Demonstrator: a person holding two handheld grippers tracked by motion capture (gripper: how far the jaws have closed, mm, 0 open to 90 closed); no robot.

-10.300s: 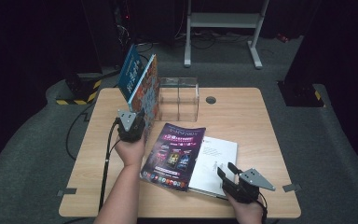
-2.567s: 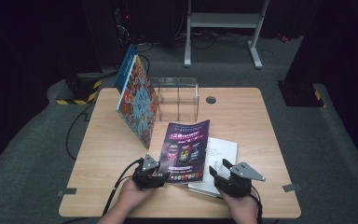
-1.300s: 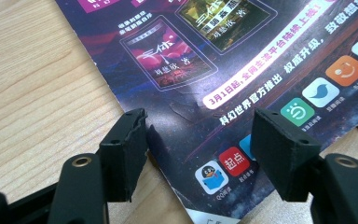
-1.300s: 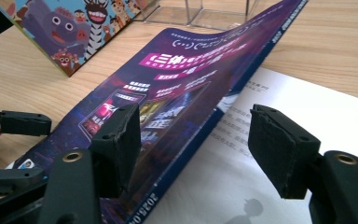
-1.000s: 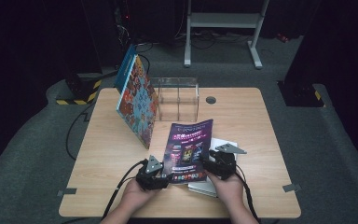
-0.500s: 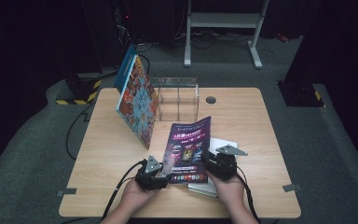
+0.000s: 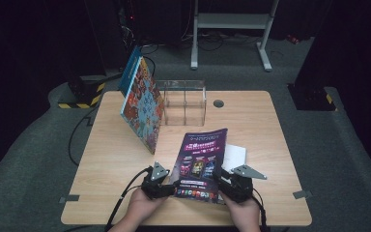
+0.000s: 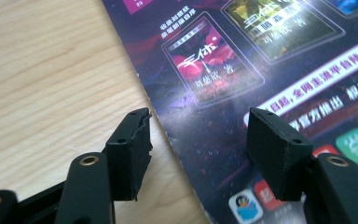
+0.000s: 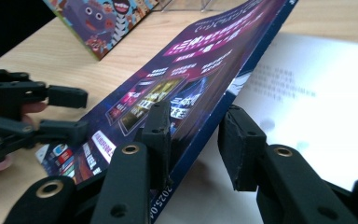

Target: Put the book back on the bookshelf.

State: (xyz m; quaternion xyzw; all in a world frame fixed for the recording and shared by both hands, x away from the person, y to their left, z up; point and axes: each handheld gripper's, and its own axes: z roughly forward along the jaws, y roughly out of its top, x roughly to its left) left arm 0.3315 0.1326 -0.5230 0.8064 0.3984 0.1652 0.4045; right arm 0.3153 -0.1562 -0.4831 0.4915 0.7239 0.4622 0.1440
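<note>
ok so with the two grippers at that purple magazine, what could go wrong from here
The right gripper has been closing around the raised edge of the purple magazine, but a gap shows at one pad, so the cover may slip out. The left gripper stands open over the other edge, which lies flat on the table, so it may scrape wood rather than catch paper. Lifting by the cover alone could bend or tear it.

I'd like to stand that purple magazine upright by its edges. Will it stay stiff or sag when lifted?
The purple magazine would probably sag: it looks thin, with one edge raised off the white sheet between the right gripper jaws. Its glossy cover might slip from the pads. It's likely light.
</note>
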